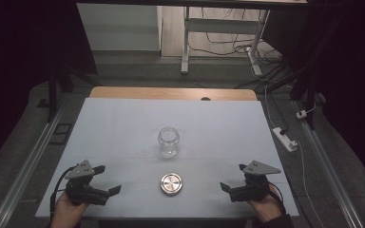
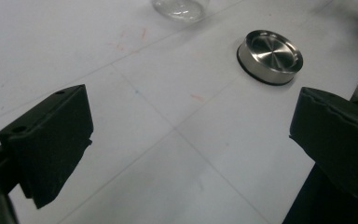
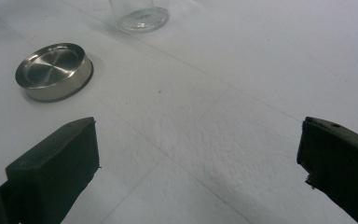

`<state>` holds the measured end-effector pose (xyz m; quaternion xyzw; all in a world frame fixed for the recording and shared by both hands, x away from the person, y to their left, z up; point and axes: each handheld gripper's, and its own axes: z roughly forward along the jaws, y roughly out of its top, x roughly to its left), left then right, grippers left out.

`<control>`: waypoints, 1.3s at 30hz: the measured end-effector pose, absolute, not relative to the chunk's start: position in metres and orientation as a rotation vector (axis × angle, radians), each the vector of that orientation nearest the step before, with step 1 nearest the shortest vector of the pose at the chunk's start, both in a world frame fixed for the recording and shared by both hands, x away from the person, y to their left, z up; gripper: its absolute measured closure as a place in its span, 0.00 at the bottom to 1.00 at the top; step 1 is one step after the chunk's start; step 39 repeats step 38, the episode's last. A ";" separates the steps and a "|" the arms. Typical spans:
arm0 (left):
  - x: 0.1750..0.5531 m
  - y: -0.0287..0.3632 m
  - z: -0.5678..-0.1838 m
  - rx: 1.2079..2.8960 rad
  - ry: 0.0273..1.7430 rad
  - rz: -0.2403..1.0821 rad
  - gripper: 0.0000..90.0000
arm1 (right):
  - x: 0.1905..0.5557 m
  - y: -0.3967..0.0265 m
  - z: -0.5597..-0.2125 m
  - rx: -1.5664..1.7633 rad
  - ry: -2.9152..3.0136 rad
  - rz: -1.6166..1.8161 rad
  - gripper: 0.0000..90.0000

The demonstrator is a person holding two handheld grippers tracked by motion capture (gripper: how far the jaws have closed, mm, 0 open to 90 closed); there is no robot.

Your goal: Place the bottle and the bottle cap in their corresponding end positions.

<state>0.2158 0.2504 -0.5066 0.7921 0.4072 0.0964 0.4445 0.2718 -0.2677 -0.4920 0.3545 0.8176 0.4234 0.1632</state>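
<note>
Looking down from the high view, a clear glass jar (image 1: 168,141) stands upright near the middle of the white table (image 1: 123,123), and a round steel lid (image 1: 171,184) lies flat just in front of it, apart from the jar. The jar is hard to read there: its glass nearly melts into the pale surface, and whether anything is inside cannot be told. In the left gripper view the jar (image 2: 181,8) is cut off at the top edge, leaving its base and little more; the right gripper view likewise crops the jar (image 3: 140,14) to its lower part.

The left gripper (image 1: 108,179) rests low at the near left of the table, held in a hand (image 1: 66,211) partly cut by the bottom edge; the right gripper (image 1: 232,178) mirrors it at the near right. Both point inward toward the lid. Each has its jaws spread wide with nothing between them but bare table.

The gripper views add what the high view lacks: the lid (image 2: 270,56) has a dark ring under its rim, and the lid (image 3: 54,71) has a dished, brushed top. Faint seams and small coloured marks cross the surface.

Open tabletop lies between each gripper and the lid. The near table edge runs close under both hands.
</note>
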 end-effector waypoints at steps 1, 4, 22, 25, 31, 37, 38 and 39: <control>0.214 0.252 -0.507 1.962 1.016 0.239 0.00 | 0.271 -0.269 -0.492 1.016 2.329 1.205 0.00; 0.208 0.258 -0.509 1.954 1.035 0.246 0.00 | 0.268 -0.274 -0.492 1.034 2.322 1.194 0.00; 0.186 0.283 -0.519 1.956 1.158 0.290 0.00 | 0.253 -0.301 -0.496 1.129 2.280 1.134 0.00; 0.183 0.284 -0.521 1.977 1.177 0.299 0.01 | 0.251 -0.303 -0.495 1.145 2.274 1.122 0.00; 0.179 0.286 -0.522 1.990 1.216 0.312 0.01 | 0.248 -0.306 -0.495 1.177 2.275 1.087 0.00; 0.179 0.287 -0.523 1.997 1.244 0.303 0.01 | 0.247 -0.307 -0.495 1.177 2.286 1.074 0.00; 0.180 0.287 -0.523 2.000 1.246 0.300 0.01 | 0.247 -0.307 -0.495 1.176 2.288 1.072 0.00; 0.180 0.287 -0.523 2.000 1.246 0.300 0.01 | 0.247 -0.307 -0.495 1.176 2.288 1.072 0.00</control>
